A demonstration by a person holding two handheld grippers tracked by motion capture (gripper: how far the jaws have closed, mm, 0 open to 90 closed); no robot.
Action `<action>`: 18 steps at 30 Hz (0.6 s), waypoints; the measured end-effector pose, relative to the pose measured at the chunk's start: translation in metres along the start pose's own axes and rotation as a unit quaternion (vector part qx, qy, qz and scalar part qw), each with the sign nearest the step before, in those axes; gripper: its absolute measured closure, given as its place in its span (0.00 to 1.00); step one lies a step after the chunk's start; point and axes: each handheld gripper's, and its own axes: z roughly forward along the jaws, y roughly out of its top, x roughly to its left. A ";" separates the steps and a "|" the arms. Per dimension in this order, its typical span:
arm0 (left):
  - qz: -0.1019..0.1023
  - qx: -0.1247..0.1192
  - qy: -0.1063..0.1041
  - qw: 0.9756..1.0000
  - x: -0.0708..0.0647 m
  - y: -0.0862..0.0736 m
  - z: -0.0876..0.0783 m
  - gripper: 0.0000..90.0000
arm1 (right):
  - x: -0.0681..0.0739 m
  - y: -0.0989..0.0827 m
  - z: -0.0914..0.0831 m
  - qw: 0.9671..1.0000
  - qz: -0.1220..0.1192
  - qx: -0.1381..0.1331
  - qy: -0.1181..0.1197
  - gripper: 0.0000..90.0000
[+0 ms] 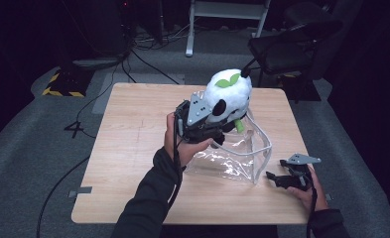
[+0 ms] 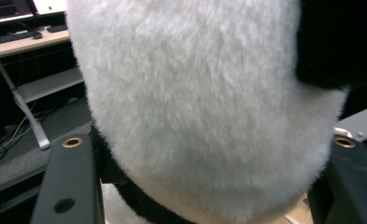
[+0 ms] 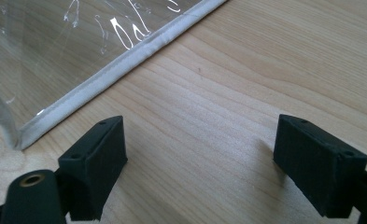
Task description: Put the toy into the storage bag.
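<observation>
**bagwatcher:** So, the whole thing turns on one relation: the plush panda point(image 1: 228, 94) sits right above the open mouth of the clear bag point(image 1: 232, 158), a little toward the bag's far side. The left hand-held gripper point(image 1: 205, 121) is clamped on its lower body, jaws pressed into the fur on both sides, as the left gripper view makes plain. My guess is the coming move is straight down.

**plushfan:** How's the toy oriented?

**bagwatcher:** Head up, green leaf on top, long axis roughly upright, maybe tipped slightly away from the person. The bag stands upright on the surface point(image 1: 133, 148) with its white-trimmed rim open and its handles loose at the sides.

**plushfan:** Anything in the bag already?

**bagwatcher:** Looks empty to me, but it's see-through and glary, so I wouldn't swear to it. The panda's bottom end is about at the rim; I can't tell whether it's dipped inside.

**plushfan:** And the other hand?

**bagwatcher:** The right hand-held gripper point(image 1: 282, 177) rests low on the surface just to the right of the bag's near corner, jaws wide apart, nothing between them. It's near the bag's bottom seam point(image 3: 120, 63) but not touching. Left one's obviously closer to the panda.
</observation>
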 end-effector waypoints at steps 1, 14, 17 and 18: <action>0.002 0.005 0.000 1.000 -0.001 -0.001 0.002 0.40 | 0.000 0.000 0.000 1.000 0.000 0.000 0.000 0.19; -0.013 0.058 -0.021 0.998 0.000 -0.012 0.034 0.37 | 0.000 0.000 0.000 1.000 -0.001 -0.001 0.000 0.19; -0.012 0.068 -0.022 0.997 0.001 -0.013 0.037 0.36 | 0.000 0.000 0.000 1.000 -0.001 -0.001 0.000 0.19; -0.011 0.074 -0.022 0.997 0.001 -0.014 0.039 0.35 | 0.000 0.000 0.000 1.000 -0.001 -0.001 0.000 0.19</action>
